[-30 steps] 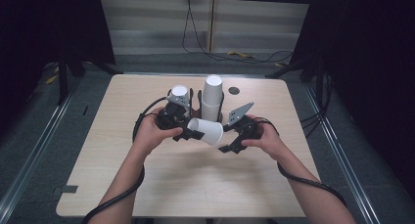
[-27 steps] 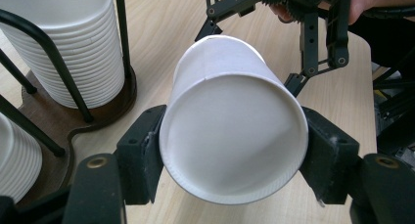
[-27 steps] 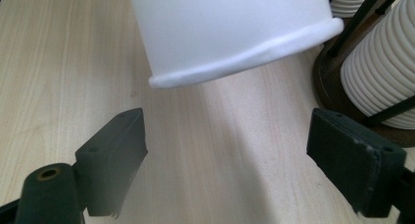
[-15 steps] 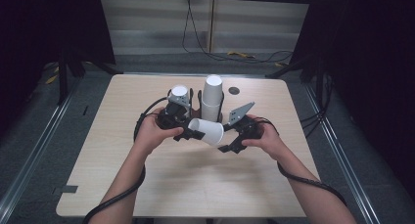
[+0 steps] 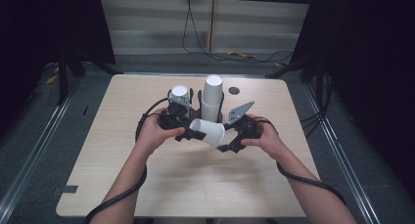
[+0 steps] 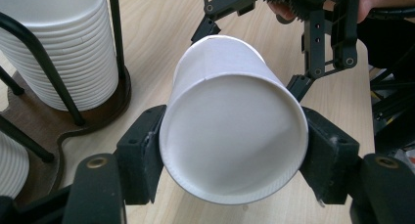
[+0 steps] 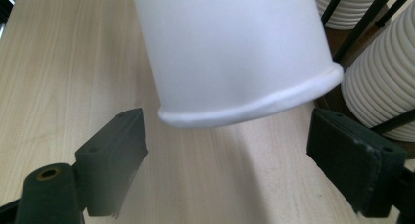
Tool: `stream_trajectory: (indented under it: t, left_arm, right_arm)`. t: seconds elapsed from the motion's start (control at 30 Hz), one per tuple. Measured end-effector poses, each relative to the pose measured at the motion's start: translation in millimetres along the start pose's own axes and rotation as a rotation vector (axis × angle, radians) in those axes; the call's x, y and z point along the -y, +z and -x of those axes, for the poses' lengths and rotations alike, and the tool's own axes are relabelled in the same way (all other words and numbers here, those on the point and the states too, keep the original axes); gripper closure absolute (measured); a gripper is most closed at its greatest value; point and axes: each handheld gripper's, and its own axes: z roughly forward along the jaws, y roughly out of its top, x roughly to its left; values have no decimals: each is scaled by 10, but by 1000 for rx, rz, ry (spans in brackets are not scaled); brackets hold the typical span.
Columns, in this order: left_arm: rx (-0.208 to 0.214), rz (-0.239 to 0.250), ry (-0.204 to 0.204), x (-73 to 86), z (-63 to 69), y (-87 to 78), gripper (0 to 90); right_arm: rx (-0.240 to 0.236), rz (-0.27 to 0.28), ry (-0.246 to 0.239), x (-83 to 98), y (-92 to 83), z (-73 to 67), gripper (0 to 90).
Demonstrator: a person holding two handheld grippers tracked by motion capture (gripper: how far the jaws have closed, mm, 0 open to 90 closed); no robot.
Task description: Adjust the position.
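Observation:
A white paper cup (image 5: pixel 208 131) lies sideways above the table's middle, held between both hands. My left gripper (image 5: pixel 187 131) is shut on its narrow base end; in the left gripper view the cup's base (image 6: pixel 234 138) sits clamped between both black jaws of the left gripper (image 6: pixel 235 155). My right gripper (image 5: pixel 227 139) is open at the cup's wide end. In the right gripper view the cup's rolled rim (image 7: pixel 254 109) hangs between the spread jaws of the right gripper (image 7: pixel 232 141), touching neither.
A wire cup holder on a brown base (image 6: pixel 98 114) stands just behind the hands, with a tall cup stack (image 5: pixel 213 94) and a shorter cup stack (image 5: pixel 179 93). A small dark disc (image 5: pixel 234 90) lies on the wooden table (image 5: pixel 195 185). Cables trail from both grippers.

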Motion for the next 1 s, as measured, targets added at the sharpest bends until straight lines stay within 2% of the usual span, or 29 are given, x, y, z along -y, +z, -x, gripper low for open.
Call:
stream_trajectory:
  t: [0.37,0.97,1.0]
  left_arm:
    - [12,16,-5,-12,9,17,338]
    - [27,12,-5,-38,19,20,338]
    - [30,22,-8,-32,20,28,338]
  right_arm:
    - [7,11,13,-4,-5,11,144]
    - [14,37,8,-4,28,23,144]
    - [18,39,7,-8,27,23,143]
